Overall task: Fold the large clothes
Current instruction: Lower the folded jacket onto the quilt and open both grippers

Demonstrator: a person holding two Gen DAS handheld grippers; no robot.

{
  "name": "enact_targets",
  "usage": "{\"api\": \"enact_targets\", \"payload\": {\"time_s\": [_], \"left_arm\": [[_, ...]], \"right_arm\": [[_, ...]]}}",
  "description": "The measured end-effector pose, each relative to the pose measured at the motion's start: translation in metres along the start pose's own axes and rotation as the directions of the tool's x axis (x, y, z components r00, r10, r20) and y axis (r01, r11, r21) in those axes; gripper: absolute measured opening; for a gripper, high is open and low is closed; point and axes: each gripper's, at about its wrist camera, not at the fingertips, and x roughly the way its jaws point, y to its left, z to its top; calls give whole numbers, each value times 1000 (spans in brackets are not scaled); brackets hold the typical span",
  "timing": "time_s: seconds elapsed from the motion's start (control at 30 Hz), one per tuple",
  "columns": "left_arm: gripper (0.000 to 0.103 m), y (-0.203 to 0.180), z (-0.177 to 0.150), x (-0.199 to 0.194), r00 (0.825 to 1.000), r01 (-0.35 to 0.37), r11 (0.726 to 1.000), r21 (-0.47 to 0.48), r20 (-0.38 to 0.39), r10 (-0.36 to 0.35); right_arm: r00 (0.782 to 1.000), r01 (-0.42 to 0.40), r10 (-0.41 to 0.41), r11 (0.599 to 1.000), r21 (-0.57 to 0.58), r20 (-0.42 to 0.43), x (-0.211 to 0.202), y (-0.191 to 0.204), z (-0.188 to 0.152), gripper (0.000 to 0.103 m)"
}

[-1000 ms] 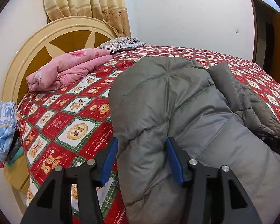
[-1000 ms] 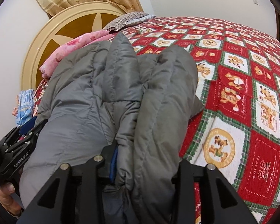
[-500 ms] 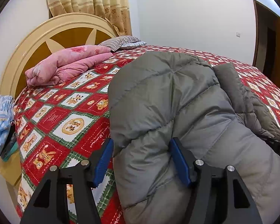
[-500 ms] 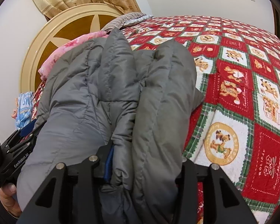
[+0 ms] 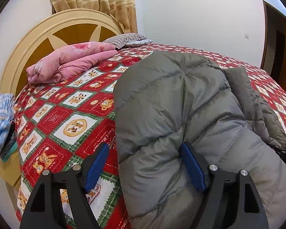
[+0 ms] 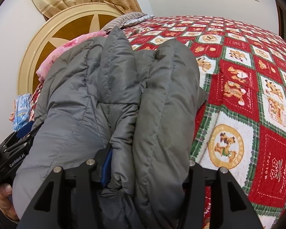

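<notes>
Step in hand: we are carrying the near edge of a grey quilted puffer jacket [image 5: 181,103] forward over its own body — a lengthwise fold, seemingly midway, on a bed under a red, white and green teddy-bear patchwork quilt [image 5: 70,114].

Left gripper [image 5: 145,166]: we are straddling a thick roll of the jacket's padding between the blue pads; the jaws are standing wide, and we cannot tell whether they are truly pinching.

Right gripper [image 6: 146,169]: we are clenching a bunched double layer of the jacket [image 6: 124,99], the fabric filling the jaws.

Next move: probably pushing both edges farther across, lowering evenly, then letting go.

Change from earlier: the left view is sitting lower and tilted up, showing more curtain; the jacket is bulging higher.

Background: a folded pink blanket [image 5: 70,63] is lying near the cream headboard [image 5: 34,38].
</notes>
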Motion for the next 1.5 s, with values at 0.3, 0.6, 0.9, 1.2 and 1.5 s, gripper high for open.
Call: {"api": "enact_targets", "payload": {"time_s": [0.3,0.6,0.9,1.2,1.5], "left_arm": [[85,-1,-1,5,1000,-21,1000,3,-14,21],[87,-1,1,0,999,-40,999,6,-15,40],[87,-4,2,-4,998,-61,998,24,-15,62],[87,-4,4,-12,997,-72,997,32,-18,72],[87,-7,10,-51,997,-69,997,44,38,67]], "right_arm": [[998,63,-63,998,-23,12,0,6,-2,59],[996,90,-89,995,-32,13,-3,9,1,64],[995,97,-97,995,-34,0,-3,10,1,66],[994,107,-107,994,-35,0,-9,12,3,68],[994,104,-100,992,-66,52,-39,24,2,68]]}}
